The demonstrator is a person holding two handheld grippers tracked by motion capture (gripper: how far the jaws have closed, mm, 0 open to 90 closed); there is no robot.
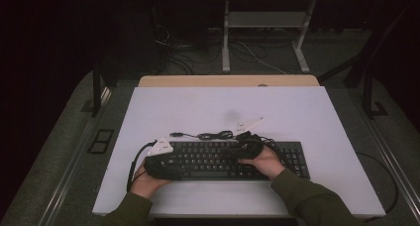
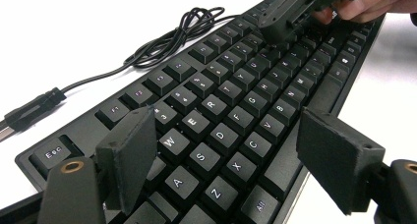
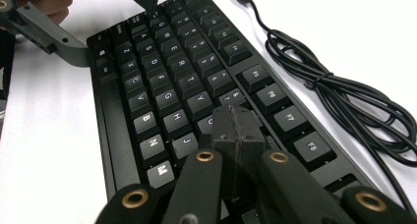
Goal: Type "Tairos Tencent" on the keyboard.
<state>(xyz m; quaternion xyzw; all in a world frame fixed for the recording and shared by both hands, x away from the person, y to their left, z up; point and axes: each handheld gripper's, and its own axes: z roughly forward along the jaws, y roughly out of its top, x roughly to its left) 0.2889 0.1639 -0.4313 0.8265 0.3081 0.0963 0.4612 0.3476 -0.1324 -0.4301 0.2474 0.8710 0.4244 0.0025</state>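
Matte black right gripper (image 3: 235,130) pads pressed together over keyboard (image 3: 162,86); left gripper (image 2: 228,160) gapes

Your keyboard (image 1: 237,159) lies on the table (image 1: 297,112), toward its near edge. Its cable (image 1: 215,135) sits coiled on the table just behind the keyboard. Your left gripper (image 2: 221,150) hangs over the keyboard's left end, your right gripper (image 3: 238,128) over its middle keys.

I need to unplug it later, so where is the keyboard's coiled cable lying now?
In the high view the coiled cable lies on the white table just behind the keyboard, about mid-length.
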